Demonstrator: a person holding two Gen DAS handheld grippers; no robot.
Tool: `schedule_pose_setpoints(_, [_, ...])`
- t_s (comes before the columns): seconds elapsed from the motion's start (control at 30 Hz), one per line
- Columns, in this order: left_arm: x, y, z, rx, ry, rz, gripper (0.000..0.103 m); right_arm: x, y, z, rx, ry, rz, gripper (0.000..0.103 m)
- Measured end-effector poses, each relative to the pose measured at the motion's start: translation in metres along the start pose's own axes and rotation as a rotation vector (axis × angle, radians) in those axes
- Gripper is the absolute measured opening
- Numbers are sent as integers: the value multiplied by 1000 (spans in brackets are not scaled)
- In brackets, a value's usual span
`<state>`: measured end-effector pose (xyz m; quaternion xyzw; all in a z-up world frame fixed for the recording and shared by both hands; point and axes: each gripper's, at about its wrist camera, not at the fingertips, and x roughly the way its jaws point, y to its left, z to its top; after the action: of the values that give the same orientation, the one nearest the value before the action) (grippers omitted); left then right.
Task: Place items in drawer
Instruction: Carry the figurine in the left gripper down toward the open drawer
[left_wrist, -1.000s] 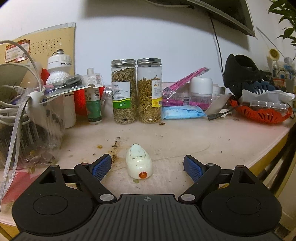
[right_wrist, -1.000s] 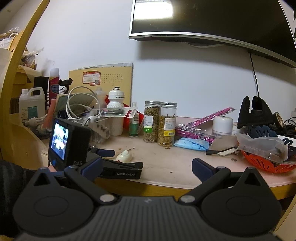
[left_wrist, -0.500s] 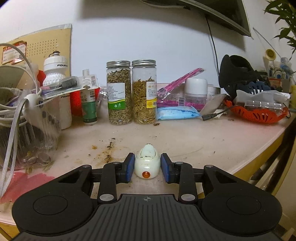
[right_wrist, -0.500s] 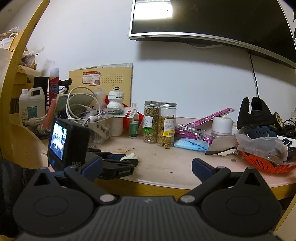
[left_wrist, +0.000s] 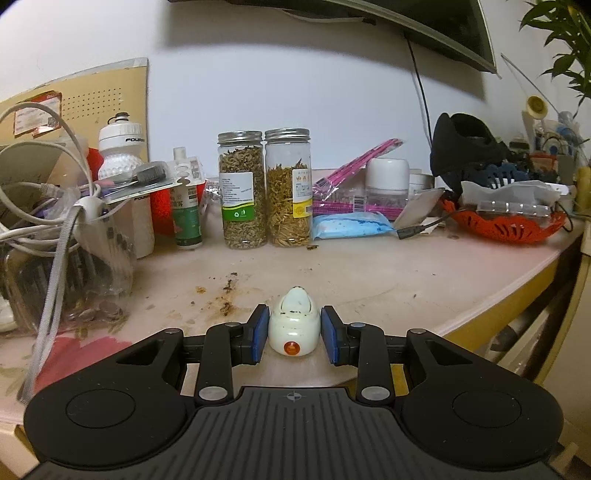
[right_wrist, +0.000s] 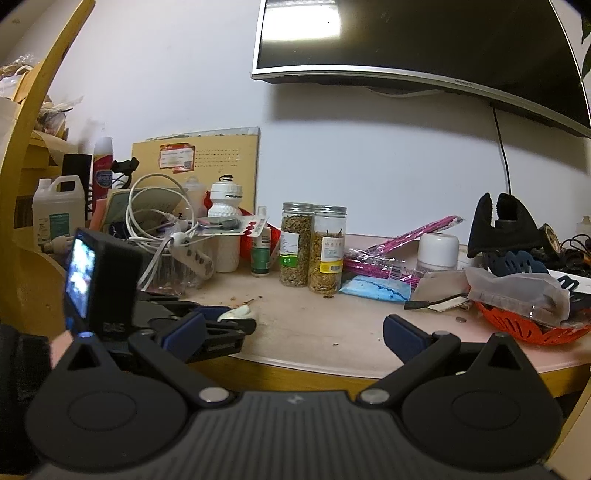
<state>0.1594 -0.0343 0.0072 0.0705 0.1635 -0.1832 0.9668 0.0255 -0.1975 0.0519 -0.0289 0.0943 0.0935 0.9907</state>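
Both blue-padded L tongs (left_wrist: 294, 334) pinch smooth egg-shaped white plastic toy (left_wrist: 293, 326); R tongs (right_wrist: 293, 332) spread wide

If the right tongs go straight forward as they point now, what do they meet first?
Probably the table edge, just ahead and slightly below the open right tongs; depth is unclear. Beyond stand the jars.

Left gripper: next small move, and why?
Probably lift straight up. The left gripper has its blue pads against both sides of the white toy, which sits on the table. The right gripper is open, and no drawer is in view.
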Motion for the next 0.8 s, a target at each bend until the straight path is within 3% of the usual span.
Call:
schedule_pose_setpoints(0.57, [-78,-3,4,-26,-26,22,30,-1,-7,-3,17,-4,-32,103])
schedule_pose_setpoints(0.8, [-117,-8,5,-37,-42,72,30,-4,-6,-3,18,-4,-26,103])
